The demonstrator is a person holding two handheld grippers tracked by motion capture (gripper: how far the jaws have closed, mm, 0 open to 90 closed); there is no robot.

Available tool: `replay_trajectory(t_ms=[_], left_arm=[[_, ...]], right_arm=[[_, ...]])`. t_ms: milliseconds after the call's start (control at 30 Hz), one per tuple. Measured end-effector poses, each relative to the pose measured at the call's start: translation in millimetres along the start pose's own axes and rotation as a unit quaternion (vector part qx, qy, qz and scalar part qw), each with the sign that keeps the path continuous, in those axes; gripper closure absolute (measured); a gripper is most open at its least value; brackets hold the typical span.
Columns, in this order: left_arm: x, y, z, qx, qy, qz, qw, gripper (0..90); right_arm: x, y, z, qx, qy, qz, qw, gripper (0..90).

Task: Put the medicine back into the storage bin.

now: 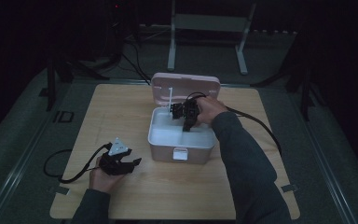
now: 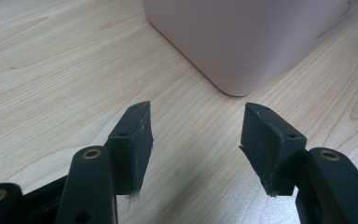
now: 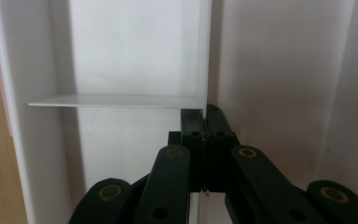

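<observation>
While clamped on one white divider [image 3: 200,56] inside one pink box [image 1: 182,149], right gripper [image 1: 187,125] dips; left gripper [image 1: 135,162], jaws wide and empty, just short of that box's corner.

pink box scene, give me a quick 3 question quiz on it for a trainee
1. True or false: the lid of the pink box stands open.
2. Which hand-held gripper reaches into the box: A the left hand-held gripper, B the right hand-held gripper?
3. What thin white thing do the right one's jaws pinch?

Key:
1. True.
2. B; the left one rests open on the wooden table beside the box.
3. The upright white divider inside the box.
</observation>
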State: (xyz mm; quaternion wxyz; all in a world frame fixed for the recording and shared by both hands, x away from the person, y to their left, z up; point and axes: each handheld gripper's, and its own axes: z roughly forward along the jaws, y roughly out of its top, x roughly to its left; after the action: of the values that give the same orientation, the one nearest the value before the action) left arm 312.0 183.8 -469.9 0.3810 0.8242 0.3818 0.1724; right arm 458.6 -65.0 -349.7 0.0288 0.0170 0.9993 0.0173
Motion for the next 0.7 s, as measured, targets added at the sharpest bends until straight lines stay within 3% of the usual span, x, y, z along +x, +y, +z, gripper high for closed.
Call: replay_trajectory(t_ms=[267, 400, 433, 467, 500, 700], left_arm=[[-0.6, 0.2, 0.5, -0.001, 0.0, 0.0, 1.0, 43.0], [1.4, 1.7, -1.2, -0.004, 0.001, -0.002, 1.0, 43.0], [2.4, 2.6, -1.7, -0.006, 0.001, 0.0, 1.0, 43.0], [2.4, 2.6, -1.7, -0.006, 0.001, 0.0, 1.0, 43.0], [4.1, 6.0, -3.2, -0.011, 0.002, 0.0, 0.9999, 43.0], [12.7, 23.4, -11.3, -0.033, -0.001, 0.01, 0.9994, 42.7]], right_arm=[[4.8, -6.8, 0.6, -0.007, 0.006, -0.015, 0.9998, 87.8], [5.4, -13.7, -1.6, -0.013, -0.006, -0.006, 0.9999, 71.5], [6.0, -16.9, -3.6, -0.019, -0.011, 0.001, 0.9998, 65.8], [6.0, -16.9, -3.6, -0.019, -0.011, 0.001, 0.9998, 65.8], [5.9, -26.1, -10.1, -0.047, -0.015, 0.021, 0.9986, 58.9], [14.1, -59.6, -29.9, -0.07, -0.041, 0.057, 0.9951, 54.6]])
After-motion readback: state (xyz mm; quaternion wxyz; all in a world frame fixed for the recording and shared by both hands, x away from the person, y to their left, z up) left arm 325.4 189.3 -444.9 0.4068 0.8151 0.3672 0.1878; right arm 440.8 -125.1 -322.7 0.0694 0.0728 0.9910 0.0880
